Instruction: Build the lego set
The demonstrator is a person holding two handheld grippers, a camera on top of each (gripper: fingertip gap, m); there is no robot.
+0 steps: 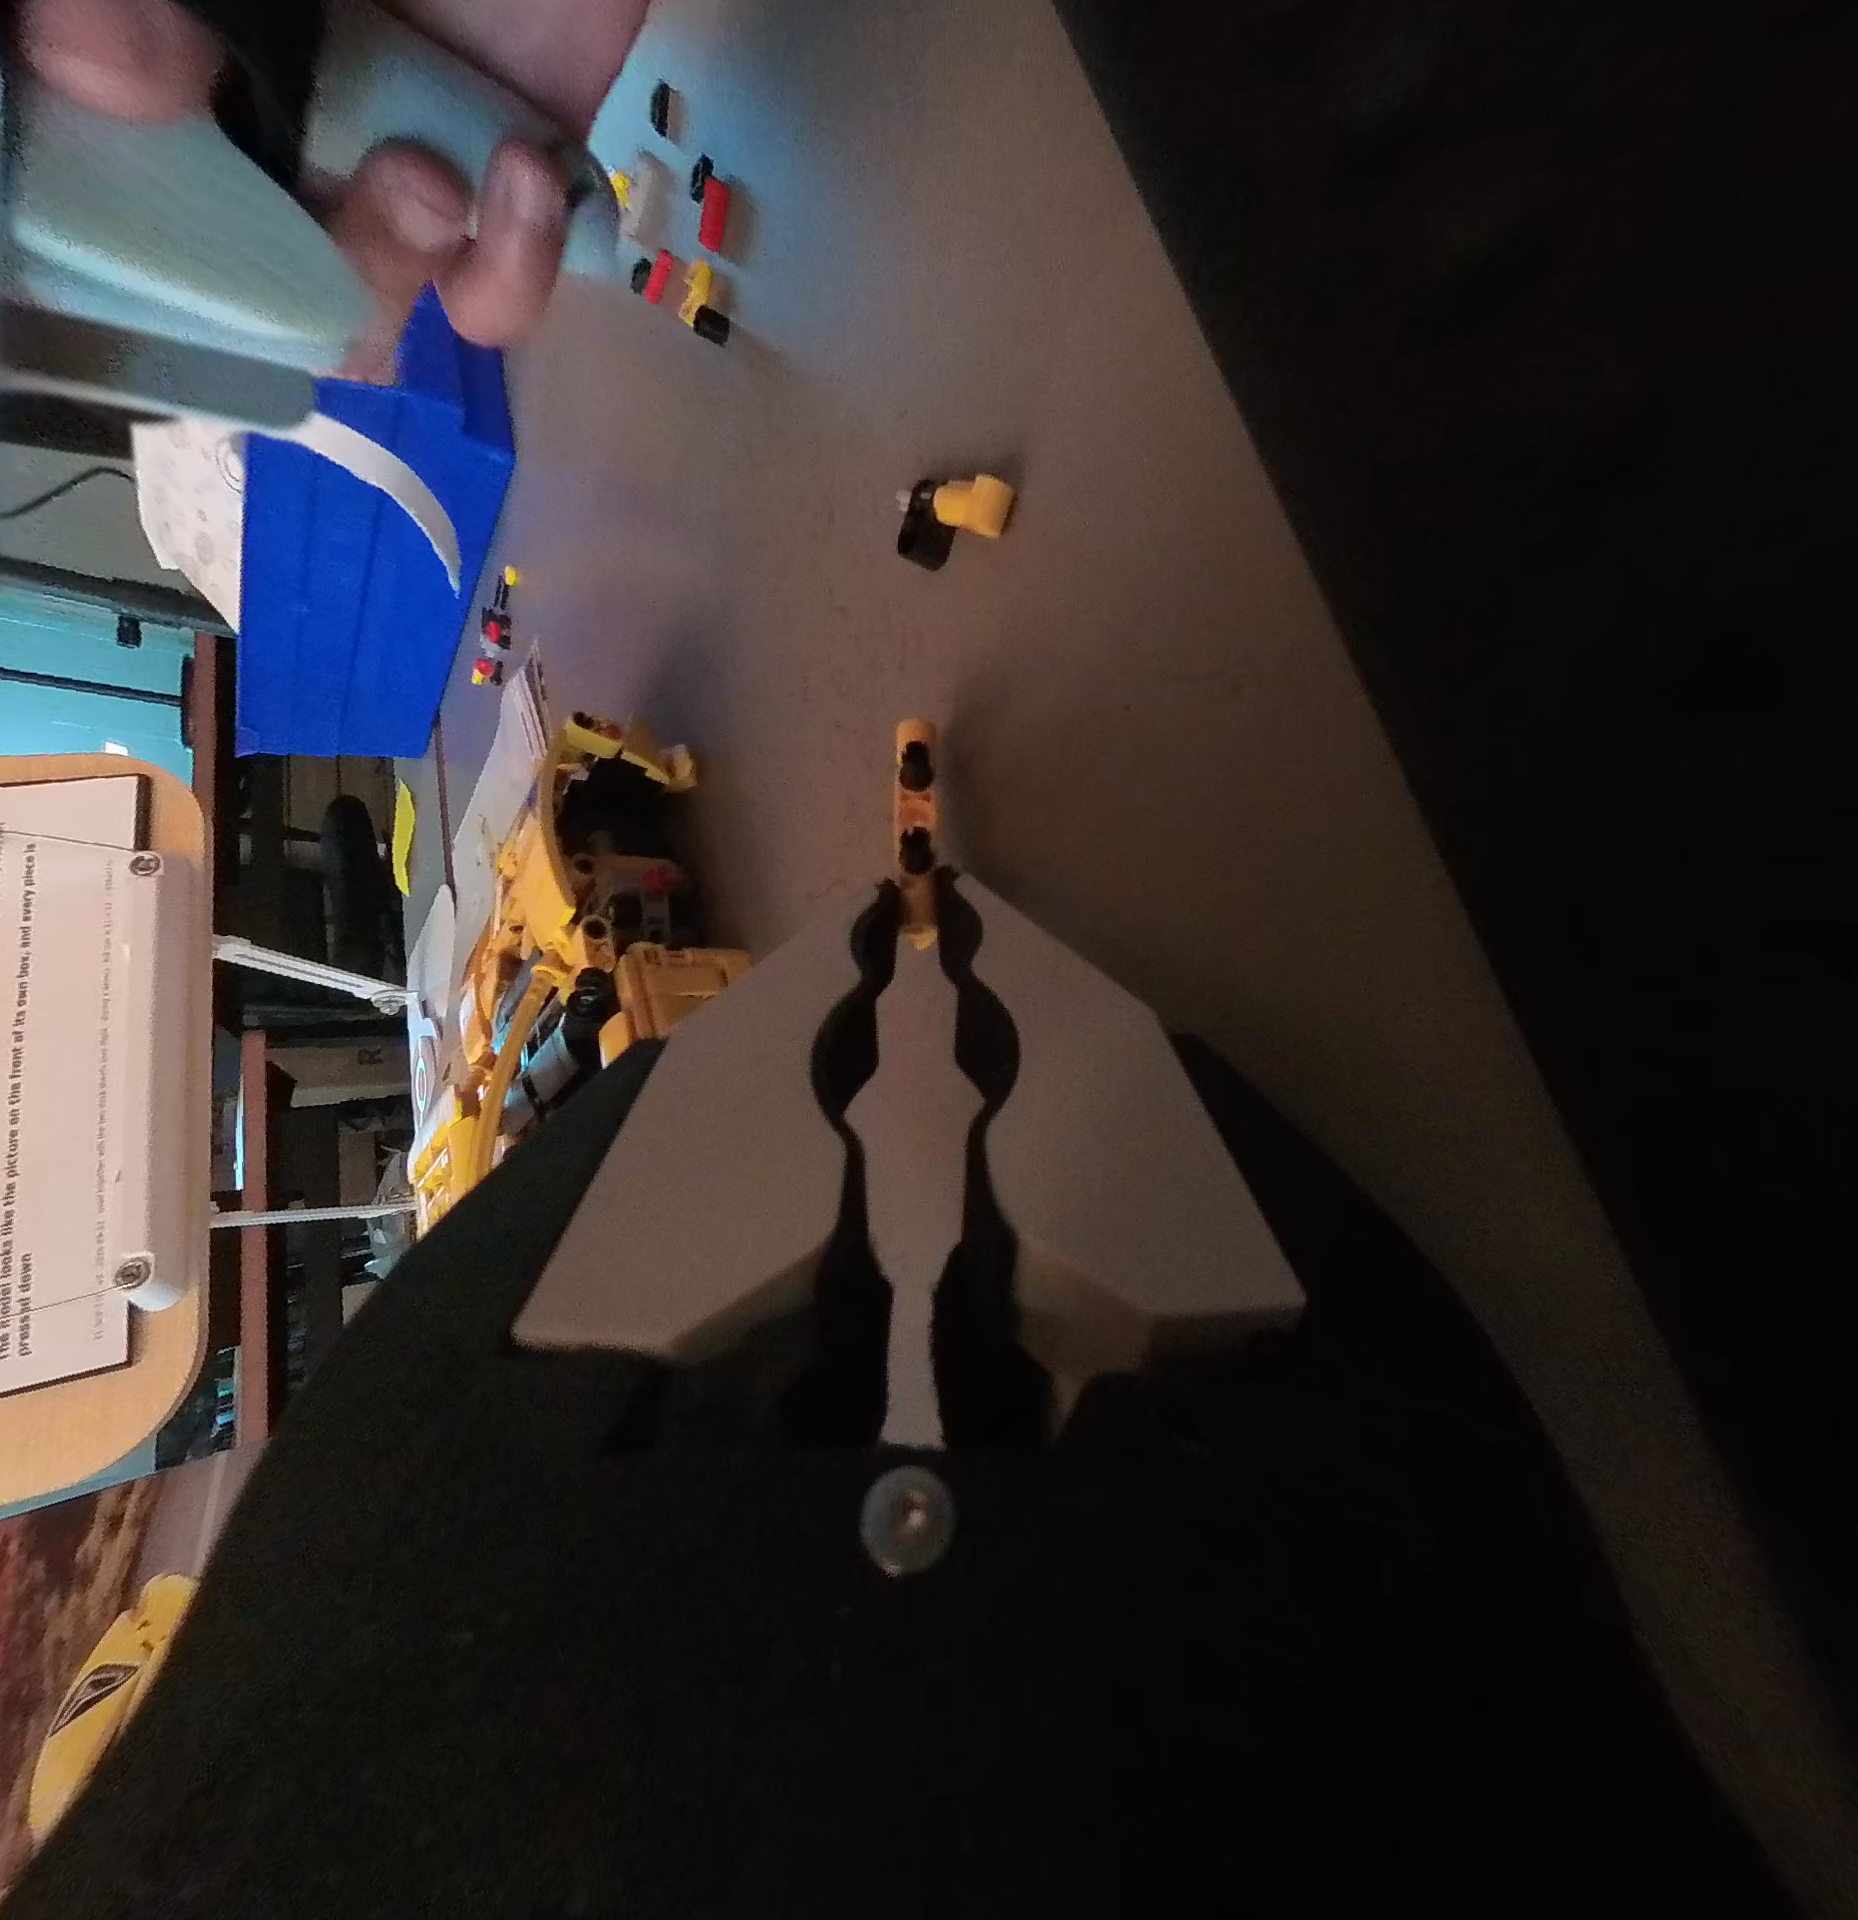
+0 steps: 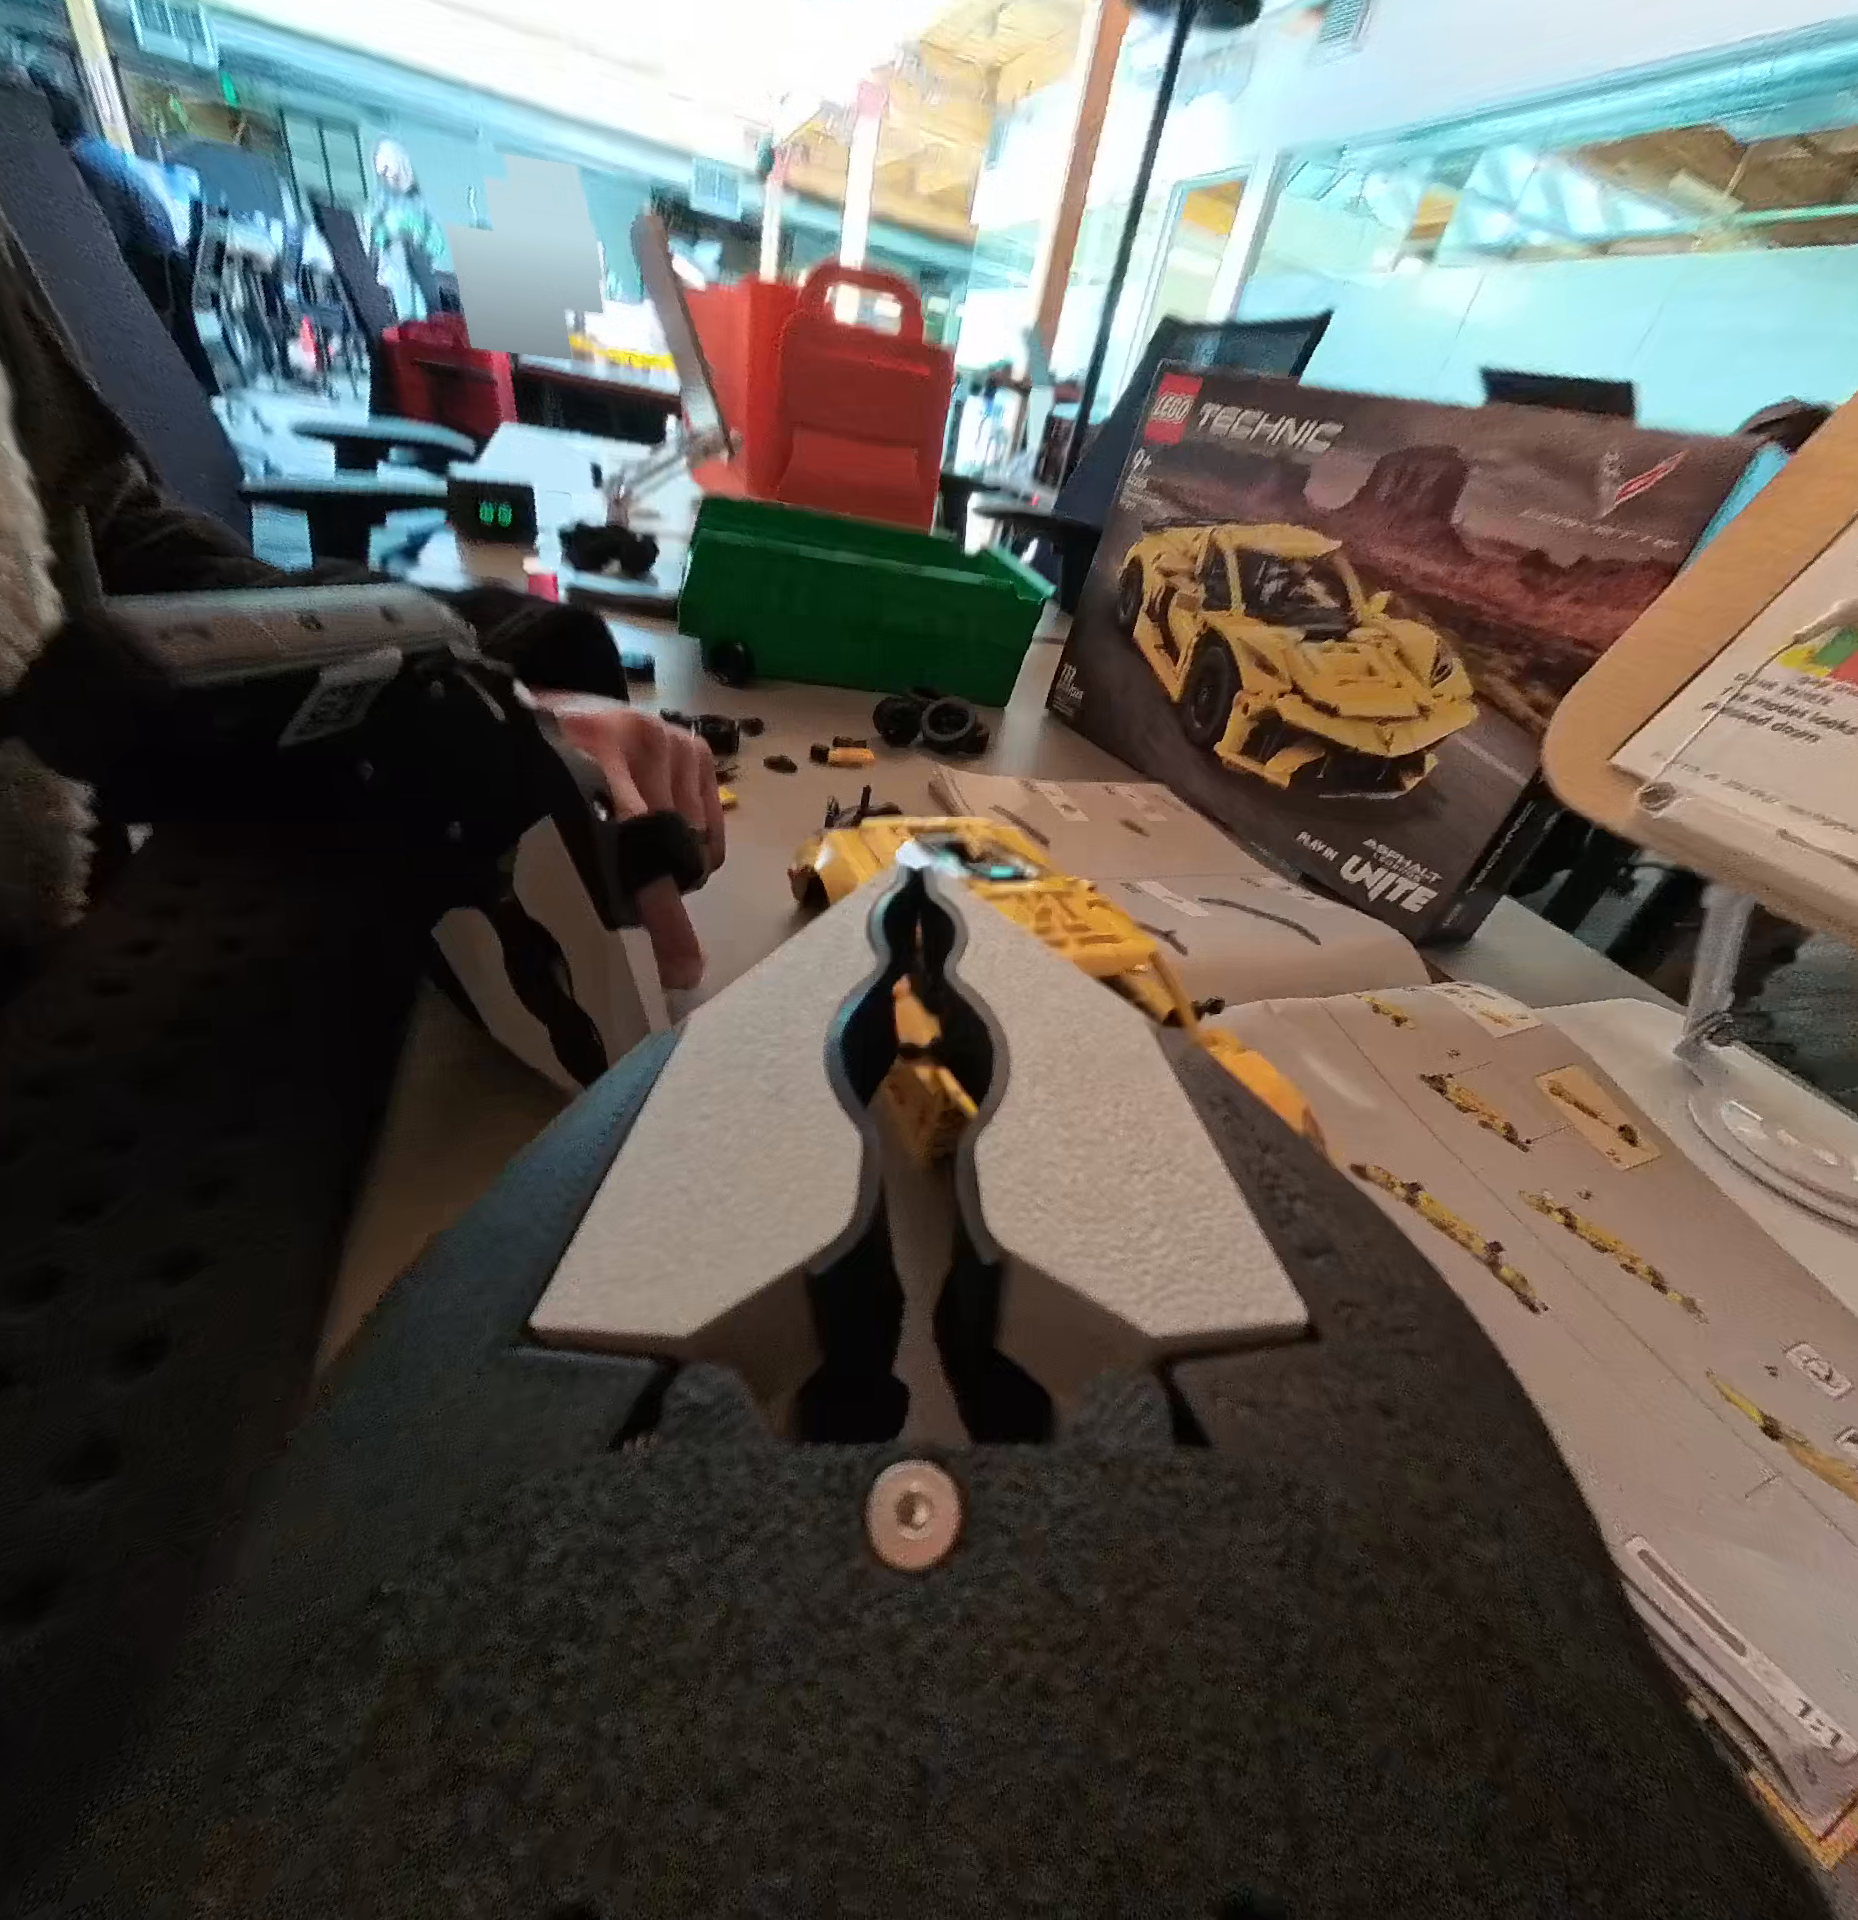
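My left gripper (image 1: pixel 914 916) is shut on the near end of a short yellow beam with black pins (image 1: pixel 917 805); the beam points forward just above the grey table (image 1: pixel 1112 623). The partly built yellow car (image 1: pixel 592 894) lies to its left. My right gripper (image 2: pixel 914 894) is shut, and a small yellow piece (image 2: pixel 927 1086) shows in the slot between its fingers. The car (image 2: pixel 1060 914) lies just beyond its tips. The right gripper also shows blurred in the left wrist view (image 1: pixel 587 182), held by a hand. The left gripper shows in the right wrist view (image 2: pixel 561 997).
Loose red, black, yellow and grey pieces (image 1: pixel 686 239) and a small yellow-and-black assembly (image 1: pixel 956 509) lie on the table. A blue bin (image 1: pixel 364 582), a green bin (image 2: pixel 863 603), tyres (image 2: pixel 930 719), the set's box (image 2: pixel 1372 644), the open instruction booklet (image 2: pixel 1527 1195) and a sign stand (image 2: pixel 1735 748) surround the car.
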